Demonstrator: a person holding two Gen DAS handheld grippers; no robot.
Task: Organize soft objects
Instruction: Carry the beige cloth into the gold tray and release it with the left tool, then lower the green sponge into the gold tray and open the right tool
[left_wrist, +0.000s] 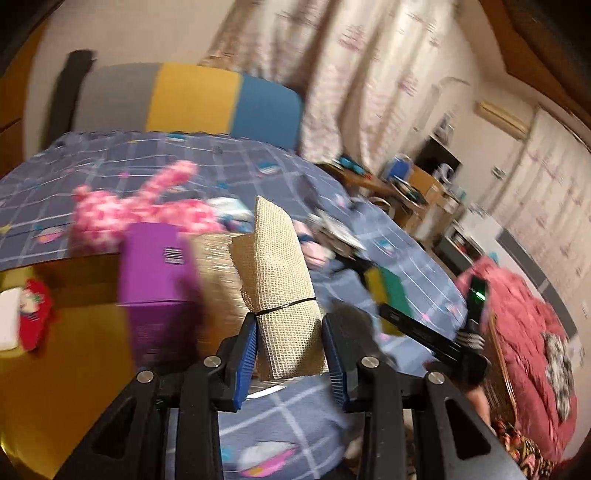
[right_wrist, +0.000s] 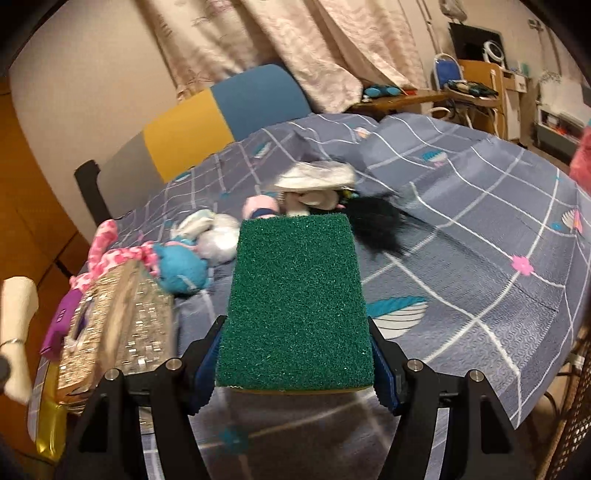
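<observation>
Bed (right_wrist: 461, 258) w/ toys: left gripper (left_wrist: 290, 332) clamps soft mesh roll (left_wrist: 282, 280) low; right gripper (right_wrist: 295, 354) squeezes light sponge (right_wrist: 295, 302) sides.

We are seeing a beige mesh roll (left_wrist: 280, 291), bound by a thin black band, standing upright and tilting slightly between blue fingers (left_wrist: 248, 354). A sponge (right_wrist: 295, 306) with a green scouring face and a yellow underside is pointing away, squeezed at its sides. On the bed (right_wrist: 461, 236), a pink spotted plush (left_wrist: 147, 206), a blue plush (right_wrist: 183, 267), a white plush (right_wrist: 218, 236) and a black fuzzy item (right_wrist: 376, 221) are lying clustered together.
</observation>
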